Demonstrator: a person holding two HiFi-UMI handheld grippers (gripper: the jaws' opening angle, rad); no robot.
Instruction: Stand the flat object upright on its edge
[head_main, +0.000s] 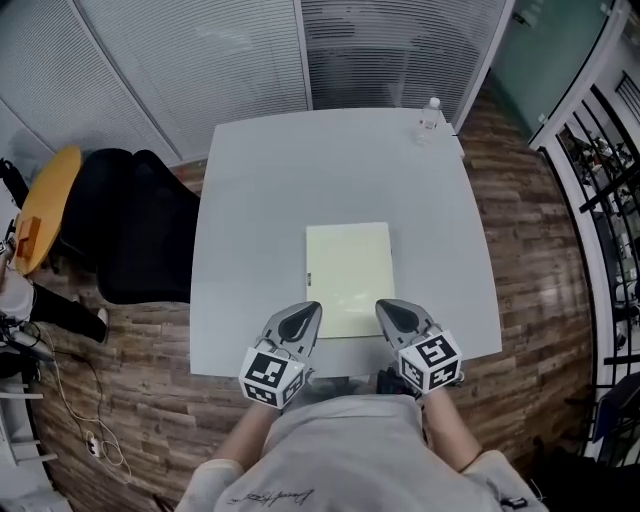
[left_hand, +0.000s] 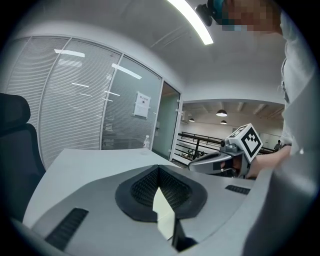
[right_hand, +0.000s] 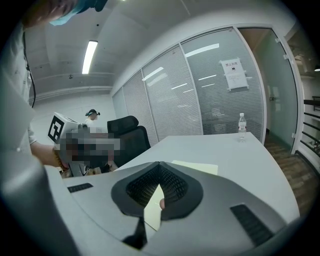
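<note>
**A:** What do we count on the desk (head_main: 250, 200)?

**B:** We count one pale yellow sheet (head_main: 349, 278) and one clear bottle (head_main: 429, 117). The sheet lies flat on its face, midway along the desk's near edge and just back from it. The bottle stands upright at the far right corner, well apart from the sheet.

**A:** And off the desk?

**B:** We see one black chair (head_main: 140, 225) beside the desk's left edge. There are also two tools, the left tongs (head_main: 311, 310) and the right tongs (head_main: 385, 306). Each carries one marker cube (head_main: 271, 377), so that makes two cubes.

**A:** How far open do we find the tongs?

**B:** Not at all. In the left gripper view the left tongs are pressed together, the ribbed pads (left_hand: 145, 187) meeting at the tip with nothing pinched between them. The sheet shows only as a pale sliver through the slit below the tip. In the right gripper view we read the same for the right tongs: pressed together and holding nothing.

**A:** Where do they sit against the sheet?

**B:** In the head view both are at the desk's near edge. The left tip is over the sheet's left edge near its near corner, and the right tip is over the right edge near the other near corner. We cannot tell whether either tip touches the sheet.
</note>
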